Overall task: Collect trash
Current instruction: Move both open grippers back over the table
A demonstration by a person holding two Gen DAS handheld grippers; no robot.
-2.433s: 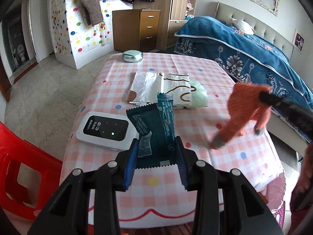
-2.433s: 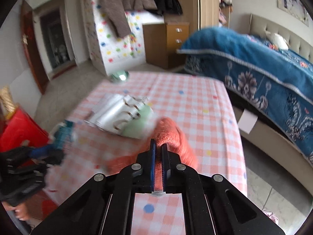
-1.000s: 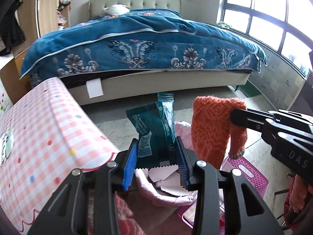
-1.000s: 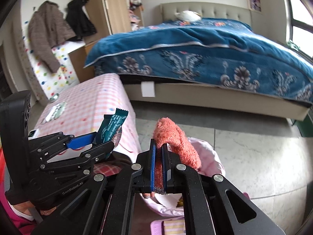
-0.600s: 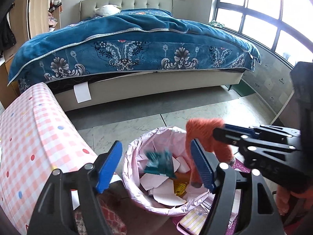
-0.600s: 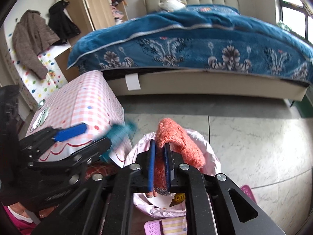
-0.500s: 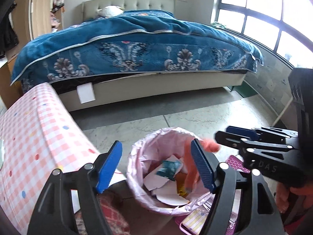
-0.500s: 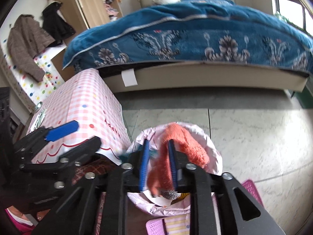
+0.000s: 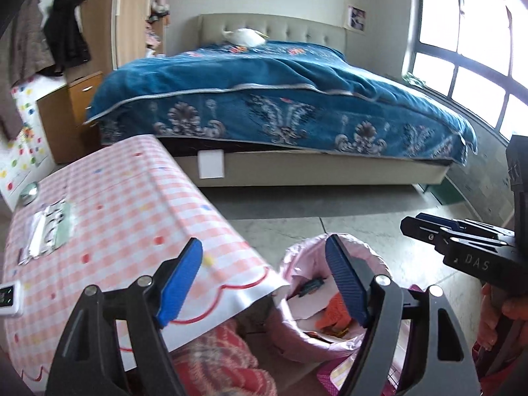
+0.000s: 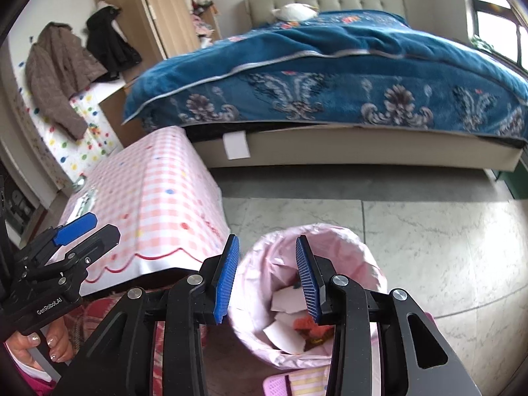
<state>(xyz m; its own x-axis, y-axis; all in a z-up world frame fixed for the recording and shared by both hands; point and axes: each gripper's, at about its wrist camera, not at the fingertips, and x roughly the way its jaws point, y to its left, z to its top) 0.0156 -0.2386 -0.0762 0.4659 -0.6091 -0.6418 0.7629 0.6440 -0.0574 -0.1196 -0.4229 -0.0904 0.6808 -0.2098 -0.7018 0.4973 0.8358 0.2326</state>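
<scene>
Presently, I find my left gripper (image 9: 264, 283) spread wide with nothing between its blue pads (image 9: 180, 277), sitting low in the left wrist frame over the corner of the table (image 9: 109, 217). My right gripper (image 10: 267, 275) is likewise parted and holds nothing; in the right wrist view its pads frame the near rim of the trash bin (image 10: 356, 247), which occupies the lower centre of that frame.

The bin, lined with a pink bag, stands on the floor just beside the table's hanging cloth edge. Inside it I can see the orange knitted item (image 10: 308, 326) lying among white paper scraps (image 10: 283, 300). In the left wrist view, lower centre-right, the teal wrapper (image 9: 312, 286) rests in the bin above the orange item (image 9: 333, 310).

On the pink checked tablecloth, at the left of the left wrist frame, a flat printed packet (image 9: 49, 227) lies well apart from the bin, a white device (image 9: 8, 298) sits at the far left edge, and a small round metallic object (image 9: 29, 192) is near the far end. A bed with a blue cover (image 9: 280, 99) fills the upper centre of both views.
</scene>
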